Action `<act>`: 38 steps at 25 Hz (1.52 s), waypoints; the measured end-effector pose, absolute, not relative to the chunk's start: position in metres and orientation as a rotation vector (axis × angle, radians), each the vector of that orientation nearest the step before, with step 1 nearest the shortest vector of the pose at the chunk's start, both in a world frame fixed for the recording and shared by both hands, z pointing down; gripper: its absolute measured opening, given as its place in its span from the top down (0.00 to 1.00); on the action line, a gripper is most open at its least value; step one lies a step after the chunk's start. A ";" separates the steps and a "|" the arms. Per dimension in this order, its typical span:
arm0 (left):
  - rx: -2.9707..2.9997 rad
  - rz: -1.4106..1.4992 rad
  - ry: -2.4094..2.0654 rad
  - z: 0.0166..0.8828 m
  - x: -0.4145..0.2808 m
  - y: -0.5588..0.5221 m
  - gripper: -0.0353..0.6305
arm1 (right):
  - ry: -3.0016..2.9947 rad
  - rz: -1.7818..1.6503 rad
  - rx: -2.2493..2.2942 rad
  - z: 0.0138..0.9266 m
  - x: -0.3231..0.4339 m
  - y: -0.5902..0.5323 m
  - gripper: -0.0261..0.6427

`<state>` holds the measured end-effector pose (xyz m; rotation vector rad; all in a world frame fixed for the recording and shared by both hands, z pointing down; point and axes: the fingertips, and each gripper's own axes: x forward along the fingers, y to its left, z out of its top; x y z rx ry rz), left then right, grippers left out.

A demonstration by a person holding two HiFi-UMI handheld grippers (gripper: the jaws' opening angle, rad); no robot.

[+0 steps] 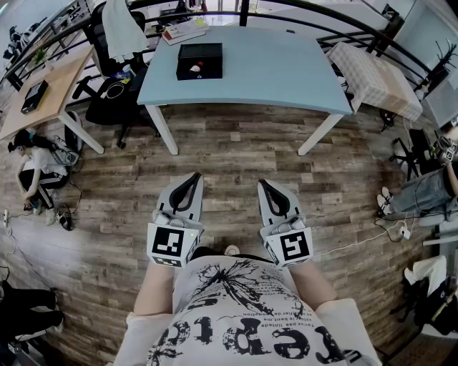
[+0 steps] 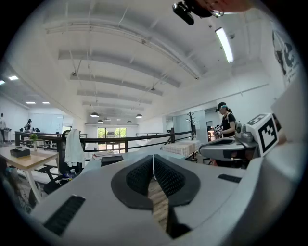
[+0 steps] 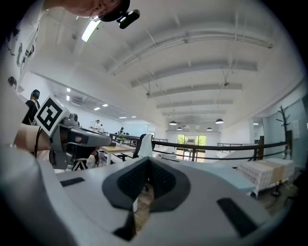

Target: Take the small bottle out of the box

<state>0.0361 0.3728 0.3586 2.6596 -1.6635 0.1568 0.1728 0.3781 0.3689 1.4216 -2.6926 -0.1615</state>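
A black open box [image 1: 199, 61] sits on the light blue table [image 1: 272, 71], far ahead of me, and also shows as a dark slab [image 2: 111, 160] in the left gripper view. Small white and red items [image 1: 195, 68] lie inside it, too small to make out as a bottle. My left gripper [image 1: 192, 176] [image 2: 153, 158] and right gripper [image 1: 263, 184] [image 3: 147, 168] hang side by side close to my body, over the wooden floor and well short of the table. Both have their dark pads closed together with nothing between them.
A wooden desk [image 1: 43, 93] and a black chair draped with a white garment [image 1: 118, 32] stand left of the table. A cloth-covered table [image 1: 376, 78] stands right. A person crouches on the floor at left [image 1: 36, 168]; another is at the right [image 1: 429, 189]. A black railing [image 1: 243, 11] runs behind.
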 end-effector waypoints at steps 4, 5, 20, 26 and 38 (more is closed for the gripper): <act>2.649 0.179 -1.667 0.364 0.038 0.372 0.91 | -2.694 -0.158 1.415 0.372 0.176 0.377 0.95; 2.649 0.179 -1.665 0.365 0.039 0.371 0.91 | -2.693 -0.156 1.416 0.373 0.177 0.376 0.95; 2.616 0.223 -1.694 0.376 0.040 0.338 0.91 | -2.738 -0.055 1.361 0.390 0.178 0.343 0.95; 2.566 0.245 -1.701 0.389 0.012 0.287 0.91 | -2.716 0.017 1.373 0.405 0.164 0.290 0.95; 2.616 0.233 -1.593 0.388 -0.080 0.066 0.91 | -2.610 -0.004 1.535 0.399 0.084 0.084 0.95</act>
